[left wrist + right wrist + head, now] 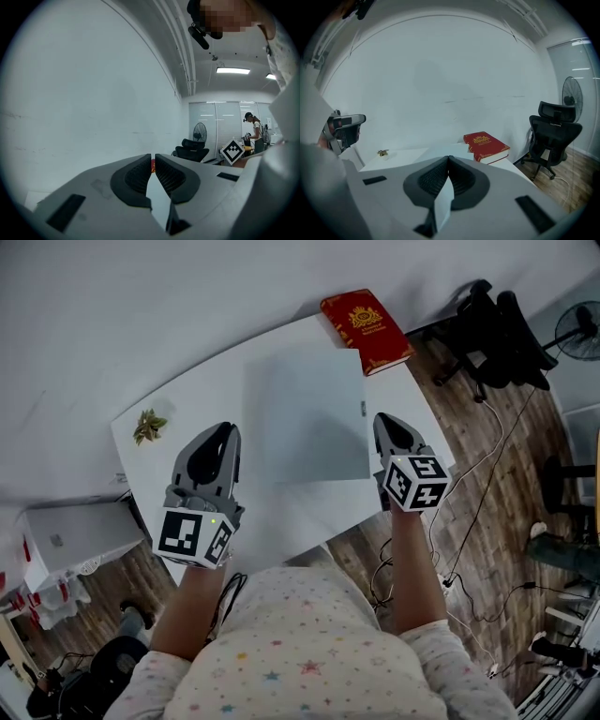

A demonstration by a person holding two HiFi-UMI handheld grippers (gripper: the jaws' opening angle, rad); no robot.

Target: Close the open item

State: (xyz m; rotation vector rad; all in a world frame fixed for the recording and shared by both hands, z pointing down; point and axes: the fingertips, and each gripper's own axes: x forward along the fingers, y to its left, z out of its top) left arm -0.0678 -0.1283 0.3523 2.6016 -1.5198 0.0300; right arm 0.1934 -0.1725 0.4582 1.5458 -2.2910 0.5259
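Note:
A flat, pale grey laptop lies with its lid down in the middle of the white table; in the right gripper view the laptop shows as a low slab just past the jaws. My left gripper hovers over the table to the left of it, with its jaws together and nothing between them. At the laptop's right edge, near the table's side, my right gripper is also shut and empty.
A red book lies on the far right corner of the table, and a small dried plant on the far left. To the right stand a black office chair and a fan; cables trail over the wooden floor. A white box sits low at the left.

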